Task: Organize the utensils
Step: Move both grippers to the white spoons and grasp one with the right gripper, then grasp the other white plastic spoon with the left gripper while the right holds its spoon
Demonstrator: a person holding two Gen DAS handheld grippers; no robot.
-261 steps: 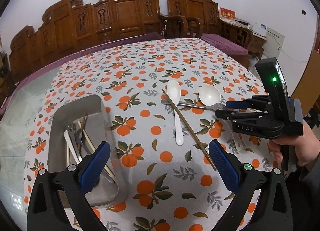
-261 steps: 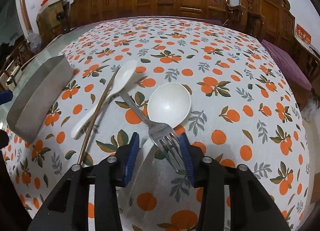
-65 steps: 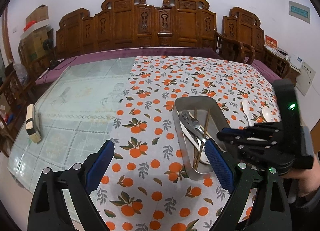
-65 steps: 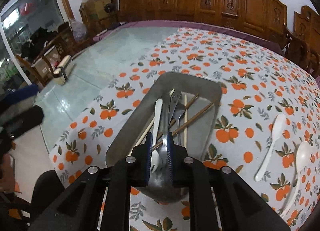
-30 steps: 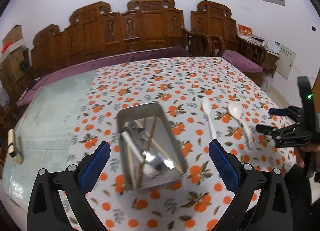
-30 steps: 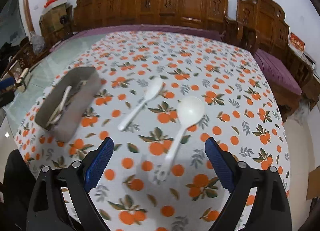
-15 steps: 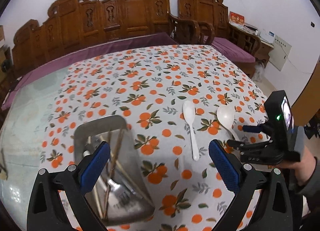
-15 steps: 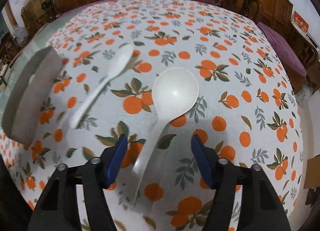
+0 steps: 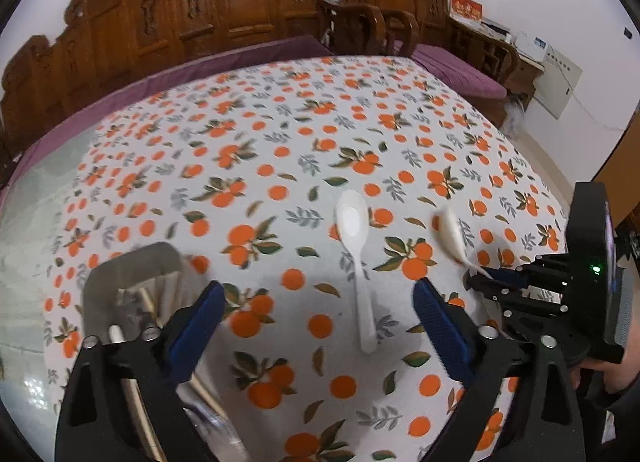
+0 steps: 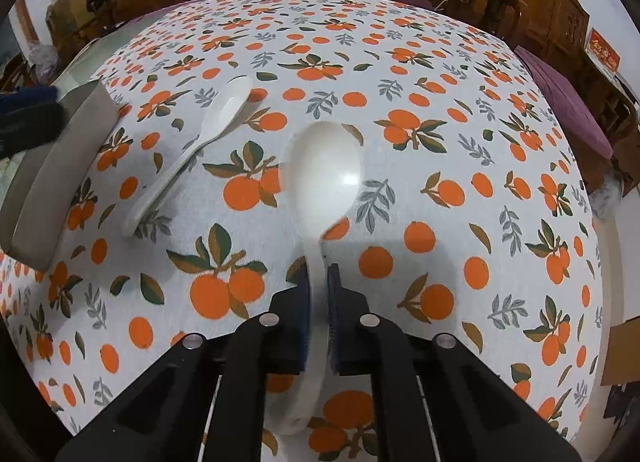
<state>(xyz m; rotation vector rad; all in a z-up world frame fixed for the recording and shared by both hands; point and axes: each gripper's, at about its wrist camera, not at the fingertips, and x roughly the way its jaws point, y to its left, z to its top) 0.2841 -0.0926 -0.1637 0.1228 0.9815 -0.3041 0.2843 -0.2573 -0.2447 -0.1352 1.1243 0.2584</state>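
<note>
My right gripper (image 10: 319,282) is shut on the handle of a large white round-bowled spoon (image 10: 325,173), whose bowl points away from me just above the orange-print tablecloth. The same spoon (image 9: 451,236) and right gripper (image 9: 486,280) show at the right of the left wrist view. A slimmer white spoon (image 9: 355,258) lies flat on the cloth and also shows in the right wrist view (image 10: 192,149). My left gripper (image 9: 316,326) is open and empty, hovering above the cloth near this slim spoon. A metal tray (image 9: 132,262) holding chopsticks and cutlery sits at lower left.
The tray's outer wall (image 10: 52,177) is at the left of the right wrist view. Carved wooden chairs (image 9: 240,17) line the far side of the table. A bare glass tabletop (image 9: 28,213) lies left of the cloth. A wall and cabinet stand at far right.
My right gripper has closed on the large spoon's handle, and the spoon has tilted up off the cloth. My left gripper has moved lower and closer to the slim spoon.
</note>
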